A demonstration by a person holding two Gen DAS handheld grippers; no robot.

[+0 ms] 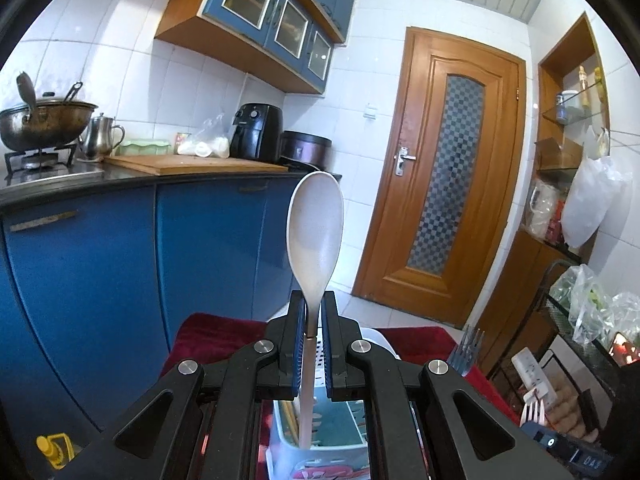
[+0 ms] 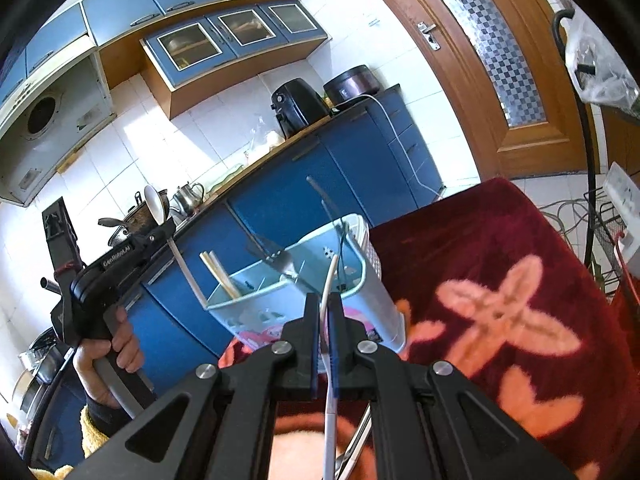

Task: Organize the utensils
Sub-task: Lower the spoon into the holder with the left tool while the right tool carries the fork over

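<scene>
My left gripper (image 1: 314,316) is shut on a pale spoon (image 1: 315,232). The spoon stands bowl up, and its handle reaches down into the light blue utensil holder (image 1: 348,424). In the right wrist view a hand (image 2: 108,356) carries that left gripper (image 2: 162,236), with the spoon (image 2: 156,204) at the holder's left rim. The right gripper (image 2: 325,300) is shut on a white fork's thin handle (image 2: 329,280), which curves up toward the holder (image 2: 288,296). That fork's tines (image 1: 534,408) show low right in the left wrist view. Chopsticks (image 2: 220,276) and a metal fork (image 2: 280,260) stand in the holder.
The holder stands on a dark red cloth with pink flowers (image 2: 520,280). Blue kitchen cabinets (image 1: 100,272) lie behind it, and a wooden door (image 1: 440,168) is to the right. A greyish fork (image 1: 468,344) stands tines up. A wire rack with bags (image 1: 584,312) is at the right.
</scene>
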